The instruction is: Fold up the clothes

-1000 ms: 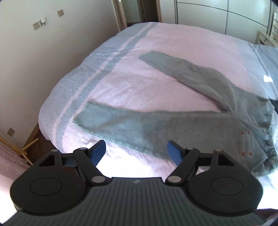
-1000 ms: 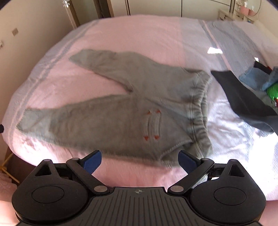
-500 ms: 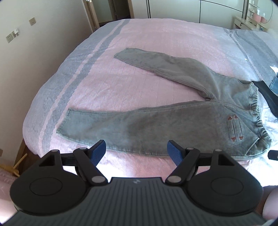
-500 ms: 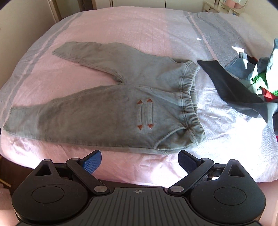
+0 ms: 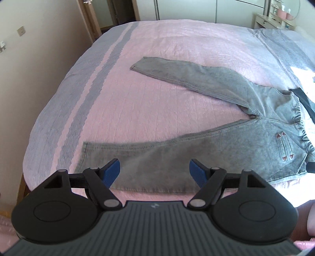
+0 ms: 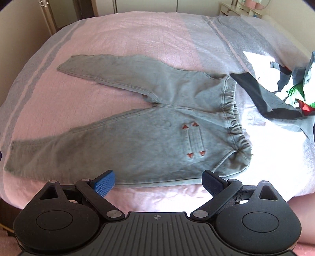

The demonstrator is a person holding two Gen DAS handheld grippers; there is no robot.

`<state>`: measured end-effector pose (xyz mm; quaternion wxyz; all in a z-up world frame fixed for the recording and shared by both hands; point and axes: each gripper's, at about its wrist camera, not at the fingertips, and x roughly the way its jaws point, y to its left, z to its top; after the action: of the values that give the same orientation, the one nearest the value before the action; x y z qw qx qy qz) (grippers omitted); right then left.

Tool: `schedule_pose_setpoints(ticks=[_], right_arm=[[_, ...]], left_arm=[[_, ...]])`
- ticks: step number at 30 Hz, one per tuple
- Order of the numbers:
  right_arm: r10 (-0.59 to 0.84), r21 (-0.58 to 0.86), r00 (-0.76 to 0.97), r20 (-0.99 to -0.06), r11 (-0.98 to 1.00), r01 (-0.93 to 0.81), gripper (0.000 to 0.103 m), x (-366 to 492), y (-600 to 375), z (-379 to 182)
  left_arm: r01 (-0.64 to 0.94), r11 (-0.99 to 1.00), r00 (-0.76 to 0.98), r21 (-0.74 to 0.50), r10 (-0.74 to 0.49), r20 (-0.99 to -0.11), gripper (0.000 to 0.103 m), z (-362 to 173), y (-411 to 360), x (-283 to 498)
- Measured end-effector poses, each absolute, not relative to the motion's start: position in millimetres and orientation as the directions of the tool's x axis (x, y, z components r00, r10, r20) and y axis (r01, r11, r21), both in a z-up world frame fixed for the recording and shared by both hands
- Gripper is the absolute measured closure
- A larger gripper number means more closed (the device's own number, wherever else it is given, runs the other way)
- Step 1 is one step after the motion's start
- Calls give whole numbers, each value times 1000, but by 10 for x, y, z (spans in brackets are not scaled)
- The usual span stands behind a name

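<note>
A pair of small grey denim trousers lies flat on the pink bedspread, legs spread to the left, elastic waistband to the right, two red-tipped pocket marks near the waist. It also shows in the right wrist view. My left gripper is open and empty, just above the near leg close to its hem. My right gripper is open and empty, at the near edge of the trousers below the pocket marks.
A dark garment and a heap of mixed clothes lie to the right of the waistband. The bed's near edge is right under the grippers. A wall and a doorway stand to the left.
Both grippers have swung and moved in closer over the near leg and seat of the trousers. Their jaws stayed open. The trousers have not moved.
</note>
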<state>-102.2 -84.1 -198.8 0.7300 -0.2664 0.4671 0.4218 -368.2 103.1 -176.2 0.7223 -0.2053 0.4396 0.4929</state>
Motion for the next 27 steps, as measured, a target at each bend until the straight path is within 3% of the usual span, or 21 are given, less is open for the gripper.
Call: schedule_pose_setpoints(ticks=[15,27], right_arm=[[256,-34,249,-934,631,-775,6,-1436,-743,-2082],[272,-10,212,-939,592,-806,6,-1162,-477,-2174]], left_arm=[[-778,617,219,115,439,-871,28,-1860,1437,-3564],[-820,551,156,153,473,-867,28,-1875,1540,-3427]])
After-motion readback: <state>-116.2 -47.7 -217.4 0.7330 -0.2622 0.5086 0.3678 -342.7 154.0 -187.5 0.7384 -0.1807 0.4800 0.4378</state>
